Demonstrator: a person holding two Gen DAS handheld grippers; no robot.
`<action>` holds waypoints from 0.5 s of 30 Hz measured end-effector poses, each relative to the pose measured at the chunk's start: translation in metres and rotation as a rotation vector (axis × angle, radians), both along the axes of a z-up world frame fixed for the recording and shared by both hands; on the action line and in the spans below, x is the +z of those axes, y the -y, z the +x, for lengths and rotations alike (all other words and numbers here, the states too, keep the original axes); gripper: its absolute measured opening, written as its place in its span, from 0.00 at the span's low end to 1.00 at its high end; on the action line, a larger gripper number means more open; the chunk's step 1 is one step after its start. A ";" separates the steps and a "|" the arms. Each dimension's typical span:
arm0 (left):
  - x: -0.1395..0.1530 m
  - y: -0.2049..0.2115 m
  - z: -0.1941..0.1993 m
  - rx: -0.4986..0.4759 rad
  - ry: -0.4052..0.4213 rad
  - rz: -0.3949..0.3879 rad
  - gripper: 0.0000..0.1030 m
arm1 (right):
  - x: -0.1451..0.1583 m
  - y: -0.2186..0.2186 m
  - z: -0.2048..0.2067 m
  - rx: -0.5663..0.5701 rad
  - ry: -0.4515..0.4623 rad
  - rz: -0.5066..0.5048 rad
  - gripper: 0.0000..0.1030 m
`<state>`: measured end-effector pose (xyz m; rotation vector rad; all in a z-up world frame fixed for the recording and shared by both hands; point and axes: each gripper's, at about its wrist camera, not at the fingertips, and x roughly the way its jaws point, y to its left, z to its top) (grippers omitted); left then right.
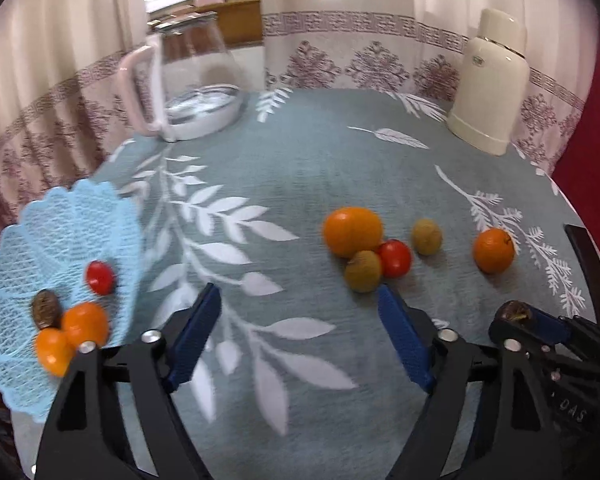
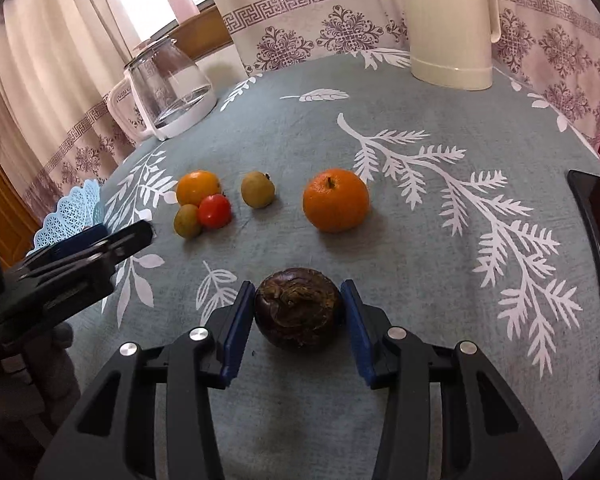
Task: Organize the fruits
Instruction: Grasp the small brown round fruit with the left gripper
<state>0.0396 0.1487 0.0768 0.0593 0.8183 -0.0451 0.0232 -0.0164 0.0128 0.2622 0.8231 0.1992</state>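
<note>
Your right gripper (image 2: 298, 320) has its blue pads either side of a dark brown water chestnut (image 2: 299, 307); pads look to be touching it on both sides, though firm contact is hard to confirm; the chestnut sits low over the grey-blue leaf-print tablecloth (image 2: 420, 240), lifted or resting I cannot tell. Your left gripper (image 1: 300, 320) is spread wide with nothing between its fingers, hovering over bare cloth.

Loose fruit ahead of you: a cluster of one orange (image 2: 198, 188), a cherry tomato (image 2: 215, 211) and a longan (image 2: 187, 220), all touching; a second longan (image 2: 257, 189) just beside them; a bigger orange with a stem (image 2: 335, 199) standing apart to the right, directly beyond the chestnut.

The light blue lattice basket (image 1: 60, 232) sits at the table's left edge; in it a cherry tomato (image 1: 99, 277), a dark chestnut (image 1: 46, 309) and two small orange fruits (image 1: 86, 323), touching each other; that part is motion-blurred.

Between your right gripper and the basket stands your own left gripper, seen in the right wrist view at the left edge; the fruit cluster lies further back.

Further back: a glass kettle with a pink handle (image 1: 188, 80) on the left; a cream thermos jug (image 2: 450, 20) on the right; a dark phone-like slab (image 2: 596, 272) at the right table edge; patterned curtains (image 2: 340, 36) behind.
</note>
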 end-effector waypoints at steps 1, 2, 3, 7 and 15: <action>-0.002 0.002 0.003 -0.012 -0.007 -0.009 0.66 | 0.000 -0.001 0.000 0.000 0.001 -0.005 0.43; -0.005 0.004 0.007 -0.024 -0.020 -0.021 0.64 | 0.000 -0.002 0.000 0.002 0.004 -0.010 0.43; -0.008 0.005 0.011 -0.032 -0.031 -0.030 0.61 | 0.000 -0.003 0.000 0.005 0.005 -0.012 0.43; -0.017 0.008 0.021 -0.064 -0.070 -0.078 0.52 | 0.000 -0.002 -0.001 0.006 0.006 -0.005 0.43; -0.027 0.017 0.030 -0.110 -0.094 -0.107 0.32 | 0.000 -0.003 -0.001 0.011 0.009 -0.003 0.43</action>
